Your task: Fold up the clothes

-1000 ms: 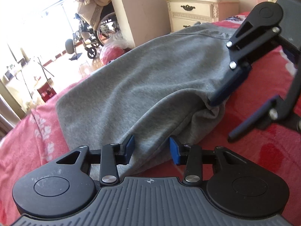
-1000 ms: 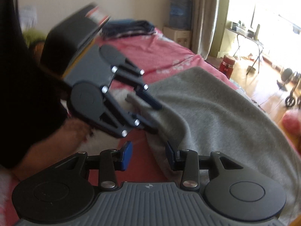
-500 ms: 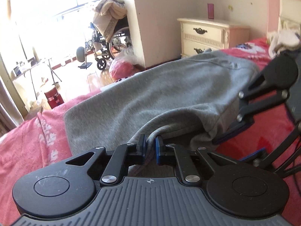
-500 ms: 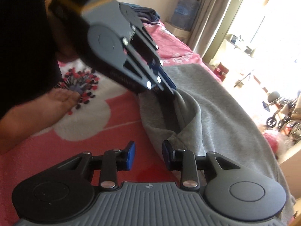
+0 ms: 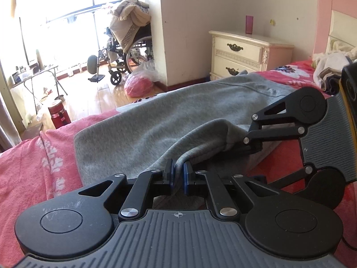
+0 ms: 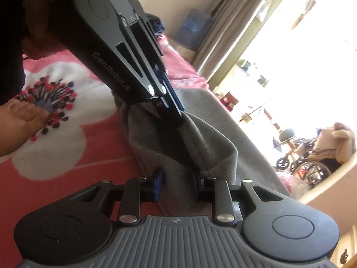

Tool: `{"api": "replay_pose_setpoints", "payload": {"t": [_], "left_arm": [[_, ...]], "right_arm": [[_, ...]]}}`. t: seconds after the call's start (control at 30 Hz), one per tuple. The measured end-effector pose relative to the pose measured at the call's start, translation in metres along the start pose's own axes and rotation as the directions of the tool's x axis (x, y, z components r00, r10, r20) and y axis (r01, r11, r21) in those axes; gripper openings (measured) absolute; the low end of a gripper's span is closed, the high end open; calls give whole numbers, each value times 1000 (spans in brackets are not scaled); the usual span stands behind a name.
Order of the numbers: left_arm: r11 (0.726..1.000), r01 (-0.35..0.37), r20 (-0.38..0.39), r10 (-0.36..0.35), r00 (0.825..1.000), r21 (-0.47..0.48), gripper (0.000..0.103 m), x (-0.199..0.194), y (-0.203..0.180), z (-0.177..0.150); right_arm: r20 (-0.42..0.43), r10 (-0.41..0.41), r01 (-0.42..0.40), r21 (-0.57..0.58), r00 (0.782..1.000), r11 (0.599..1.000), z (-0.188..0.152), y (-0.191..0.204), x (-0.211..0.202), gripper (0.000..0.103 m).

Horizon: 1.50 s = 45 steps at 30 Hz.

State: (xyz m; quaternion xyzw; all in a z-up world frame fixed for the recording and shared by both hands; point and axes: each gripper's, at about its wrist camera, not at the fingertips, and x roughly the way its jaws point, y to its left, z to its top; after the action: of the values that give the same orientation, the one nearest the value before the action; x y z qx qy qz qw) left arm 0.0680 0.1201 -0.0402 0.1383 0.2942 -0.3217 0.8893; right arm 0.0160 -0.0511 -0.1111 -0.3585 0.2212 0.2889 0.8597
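Observation:
A grey garment (image 5: 156, 120) lies spread over a pink flowered blanket (image 5: 33, 167) on a bed. My left gripper (image 5: 178, 174) is shut on a pinch of its near hem, which rises into a small ridge. In the right wrist view the left gripper (image 6: 178, 111) slants down from the top onto that hem. My right gripper (image 6: 177, 185) straddles the same edge of the grey garment (image 6: 223, 134). Its jaws are closing with cloth between them and a gap still showing. From the left wrist view the right gripper (image 5: 252, 163) sits at the right, one finger above the fabric and one below.
A cream nightstand (image 5: 245, 53) with a pink cup (image 5: 249, 24) stands past the bed. Loose clothes (image 5: 330, 67) are piled by the pink headboard. A wheelchair (image 5: 125, 55) and a red flask (image 5: 59, 114) are on the floor. A person's bare foot (image 6: 20, 125) rests on the blanket.
The left gripper closed on the near hem and raised it slightly. The right gripper came down to the same edge, and its jaws narrowed around the cloth.

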Motion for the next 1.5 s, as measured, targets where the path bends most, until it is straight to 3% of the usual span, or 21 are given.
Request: {"api": "replay_pose_setpoints", "payload": {"t": [0.2,0.4,0.6,0.83,1.03,1.13,1.37,1.5], "left_arm": [[1000,11,21,-11,1000,-1,6,-4,-1,1],[999,31,15,-31,999,8,4,-3,-3,-1],[1000,20,13,-19,1000,-15,4,-2,2,-1],[1000,14,21,-14,1000,1,4,-4,3,-1],[1000,-2,39,1,999,21,4,-6,0,-2],[999,-4,50,3,999,32,4,-8,-1,-1],[999,15,48,-17,999,45,3,-12,-2,-3],[999,24,38,-26,999,42,2,-10,-2,-6]], "right_arm": [[0,-37,37,-55,999,998,-3,7,12,26],[-10,-75,75,-29,997,997,-6,8,35,26],[66,-103,107,-60,992,992,-15,11,14,27],[140,-46,52,-39,989,998,-17,10,-18,25],[126,30,-29,-17,992,999,-4,11,-15,13],[126,92,-92,-5,988,996,1,12,-15,12],[72,49,-54,61,996,997,4,-1,18,12],[81,5,-5,-1,997,1000,2,9,30,12]]}}
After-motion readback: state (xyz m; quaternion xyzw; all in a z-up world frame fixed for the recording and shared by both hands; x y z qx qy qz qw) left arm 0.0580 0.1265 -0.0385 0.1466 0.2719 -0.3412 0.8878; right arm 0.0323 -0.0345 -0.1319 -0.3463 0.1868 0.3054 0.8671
